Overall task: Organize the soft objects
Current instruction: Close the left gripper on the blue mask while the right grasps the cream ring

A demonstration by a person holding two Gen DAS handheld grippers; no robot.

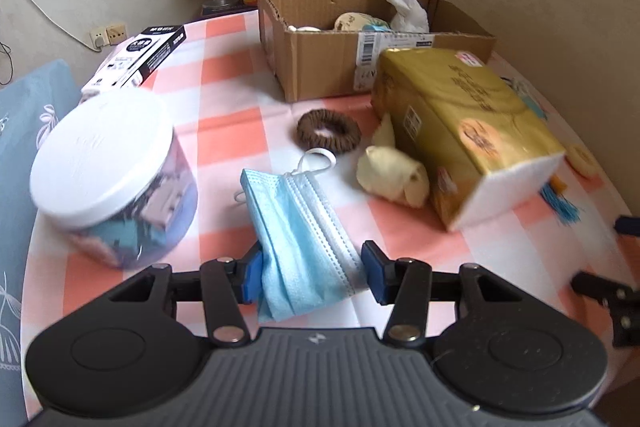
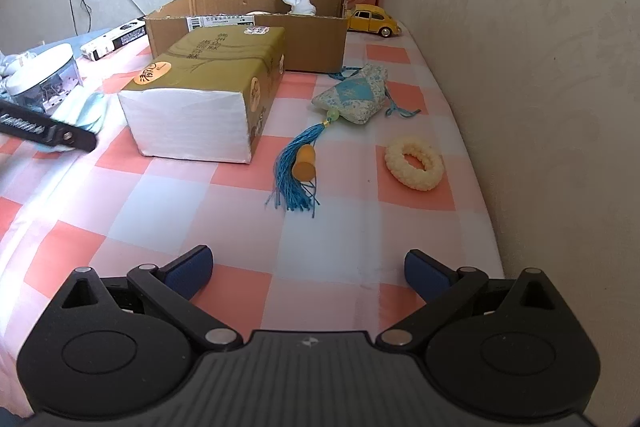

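The left gripper (image 1: 312, 273) straddles the near end of the folded blue mask (image 1: 296, 227), which lies flat on the checked cloth (image 1: 224, 67). The left pad touches the mask's edge; the right pad stands just clear of it, so the jaws are partly closed and do not yet clamp the mask. The right gripper (image 2: 308, 273) hovers over bare cloth with its jaws spread wide and nothing between them. The apparent destination, judged from the task, is the cardboard box (image 1: 320, 63) at the far side, which already holds tissue and some small items. Between mask and box lie a brown scrunchie (image 1: 329, 131) and a cream cloth bundle (image 1: 394, 177), with a gold tissue pack (image 1: 460, 123) to the right and a lidded jar (image 1: 108, 167) close on the left. Risks from here: the pads may pinch only the top layers, so the folded mask fans open or slips out on lifting; the ear loop (image 1: 316, 159) lies near the scrunchie and may drag it along; a low grip may catch the cloth and pull it with the mask; a leftward swing may knock the jar.
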